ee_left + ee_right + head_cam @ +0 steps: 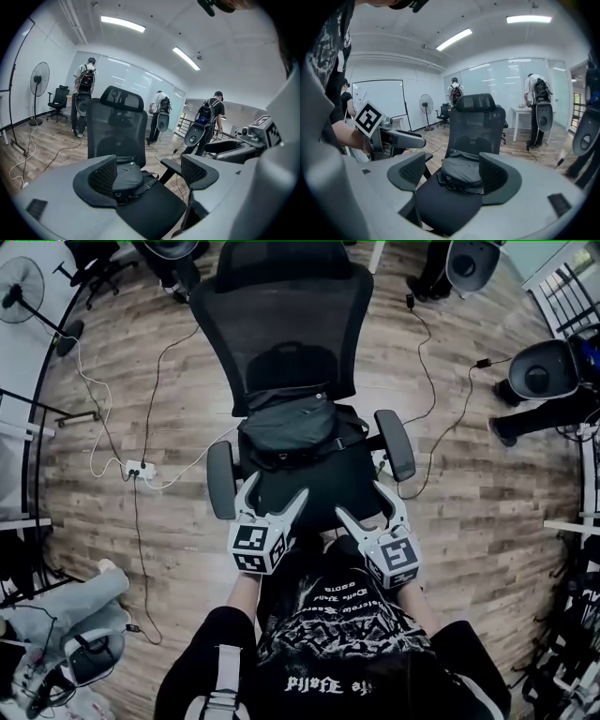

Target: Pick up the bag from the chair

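wood-plank floor (469,474) with a power strip (139,469); white walls (426,79), glass partition (122,77) at the far end; strip lights (123,24) overhead; pedestal fan (40,79) and whiteboard (379,98) by the wall.

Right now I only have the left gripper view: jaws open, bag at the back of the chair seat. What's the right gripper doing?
Observer: The right gripper is open too, with nothing between its jaws. The black bag lies beyond them.
Operator: How close are both to it?
Observer: In the head view the left gripper and the right gripper sit side by side at the front edge of the chair seat. Their tips aim at the black bag and neither touches it.
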Motion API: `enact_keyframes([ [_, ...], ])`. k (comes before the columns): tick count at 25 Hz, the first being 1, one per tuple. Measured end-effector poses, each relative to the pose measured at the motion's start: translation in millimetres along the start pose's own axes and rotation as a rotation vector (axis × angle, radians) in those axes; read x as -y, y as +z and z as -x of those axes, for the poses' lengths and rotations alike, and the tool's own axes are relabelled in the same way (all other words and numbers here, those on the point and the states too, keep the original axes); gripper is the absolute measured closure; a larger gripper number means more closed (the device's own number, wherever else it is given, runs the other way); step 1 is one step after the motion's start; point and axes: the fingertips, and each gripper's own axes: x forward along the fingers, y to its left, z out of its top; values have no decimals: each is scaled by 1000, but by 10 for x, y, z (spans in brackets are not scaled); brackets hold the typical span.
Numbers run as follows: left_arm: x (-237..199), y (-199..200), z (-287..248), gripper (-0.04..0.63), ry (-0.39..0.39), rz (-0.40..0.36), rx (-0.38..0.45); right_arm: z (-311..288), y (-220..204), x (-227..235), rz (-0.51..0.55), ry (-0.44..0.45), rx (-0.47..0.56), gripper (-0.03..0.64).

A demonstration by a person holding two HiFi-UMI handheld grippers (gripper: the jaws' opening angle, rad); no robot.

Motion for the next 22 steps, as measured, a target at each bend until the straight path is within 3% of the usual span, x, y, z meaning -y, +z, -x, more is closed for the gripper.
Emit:
enact_keyframes([
  [9, -196, 5, -210, 158, 1, 71, -17, -151, -19, 64, -38, 32, -49, 281],
  [16, -467, 60, -404, 158, 43, 54, -41, -401, 99, 289, 16, 55, -62, 281],
  [22, -656, 192, -704, 158, 69, -31, -76, -829, 304, 676, 72, 87, -57, 281],
])
